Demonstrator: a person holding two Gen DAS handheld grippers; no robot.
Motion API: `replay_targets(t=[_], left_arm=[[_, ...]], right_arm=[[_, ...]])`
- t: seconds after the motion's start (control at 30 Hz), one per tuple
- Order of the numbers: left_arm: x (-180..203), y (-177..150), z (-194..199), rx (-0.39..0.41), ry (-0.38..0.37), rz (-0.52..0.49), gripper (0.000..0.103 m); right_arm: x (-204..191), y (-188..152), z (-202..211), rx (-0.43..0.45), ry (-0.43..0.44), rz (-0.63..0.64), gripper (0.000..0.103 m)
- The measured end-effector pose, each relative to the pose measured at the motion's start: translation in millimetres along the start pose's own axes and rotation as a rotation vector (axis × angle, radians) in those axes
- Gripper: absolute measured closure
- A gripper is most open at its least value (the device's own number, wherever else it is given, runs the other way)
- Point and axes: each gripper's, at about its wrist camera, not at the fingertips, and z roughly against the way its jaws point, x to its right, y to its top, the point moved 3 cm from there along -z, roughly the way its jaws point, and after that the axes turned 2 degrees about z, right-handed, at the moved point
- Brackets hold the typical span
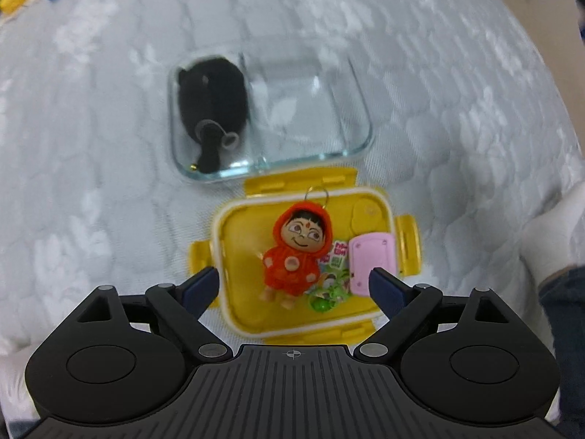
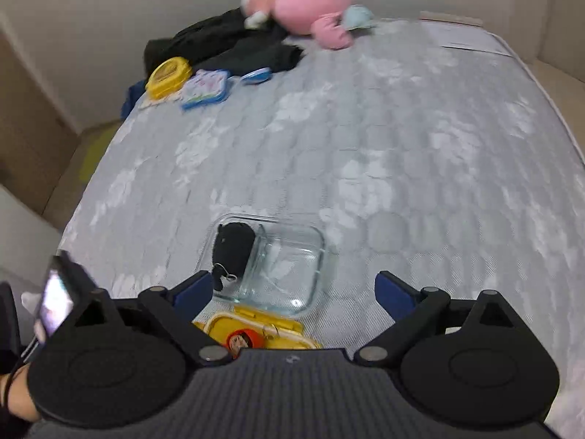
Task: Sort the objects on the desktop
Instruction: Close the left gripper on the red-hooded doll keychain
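Now lower the wide-open left hand-held gripper [image 1: 294,285] straight over the doll [image 1: 294,252], pinching its body, clear of the lid [image 1: 234,292]'s right-side clutter; right hand-held gripper [image 2: 294,289] also gapes empty.

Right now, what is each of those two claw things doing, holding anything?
Left gripper: jaws open, empty, above the yellow lid with the red doll.
Right gripper: jaws open, empty, near the glass container.

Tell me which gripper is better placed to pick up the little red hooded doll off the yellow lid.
Left. The left gripper is open directly over the red doll on the yellow lid. The right gripper points at the glass container, doll nearly beneath it.
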Motion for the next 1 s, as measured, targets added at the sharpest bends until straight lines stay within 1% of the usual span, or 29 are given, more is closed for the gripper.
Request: replay_targets(t=[0.07,0.17,0.23,0.27,0.3,0.33,0.4,0.47,0.53,0.6,0.67,0.77,0.83,0.87,0.9,0.93,0.97,1.0], left_arm=[[3,3,-12,-0.01,0.001,-0.047,0.01],[7,9,-29,0.027,0.037,-0.107,0.01],[8,10,-35,0.059,0.052,-0.123,0.01],[8,10,-37,0.072,0.052,-0.126,0.009],[8,8,-41,0.072,0.05,-0.121,0.009],[8,6,-45,0.067,0.047,-0.112,0.009],[5,5,-55,0.038,0.033,-0.072,0.009],[3,2,-61,0.017,0.004,-0.043,0.009],[6,-3,-64,0.009,0.017,-0.065,0.009],[8,-7,-70,0.001,0.032,-0.085,0.009],[7,-7,-74,-0.012,0.03,-0.077,0.009],[6,-7,-76,-0.013,0.025,-0.071,0.01],[5,-7,-75,0.001,0.029,-0.082,0.02],[5,-7,-74,0.008,0.031,-0.087,0.028],[4,-7,-74,0.006,0.032,-0.09,0.03],[2,-7,-76,-0.002,0.029,-0.089,0.031],[1,-8,-78,-0.009,0.026,-0.09,0.035],[2,-9,-80,-0.015,0.022,-0.092,0.042]], right_arm=[[0,6,-18,0.021,0.015,0.018,0.007],[10,11,-46,0.041,-0.004,-0.014,0.007],[18,8,-56,0.076,0.001,-0.055,0.007],[22,3,-57,0.109,0.008,-0.08,0.007],[24,-4,-58,0.132,0.016,-0.104,0.007],[25,-10,-60,0.13,0.02,-0.117,0.007],[23,-23,-66,0.087,0.041,-0.132,0.007],[17,-36,-71,0.039,0.072,-0.132,0.007],[7,-44,-73,0.003,0.071,-0.085,0.007],[-1,-48,-71,0.003,0.048,-0.035,0.006],[-3,-51,-70,0.007,0.031,-0.022,0.006],[-1,-53,-71,-0.007,0.036,-0.042,0.006],[3,-53,-73,-0.018,0.042,-0.062,0.006],[6,-54,-75,-0.023,0.039,-0.074,0.006],[10,-54,-77,-0.027,0.037,-0.086,0.006],[13,-54,-79,-0.032,0.036,-0.099,0.006],[15,-55,-80,-0.038,0.039,-0.113,0.006],[18,-56,-83,-0.045,0.044,-0.126,0.006]])
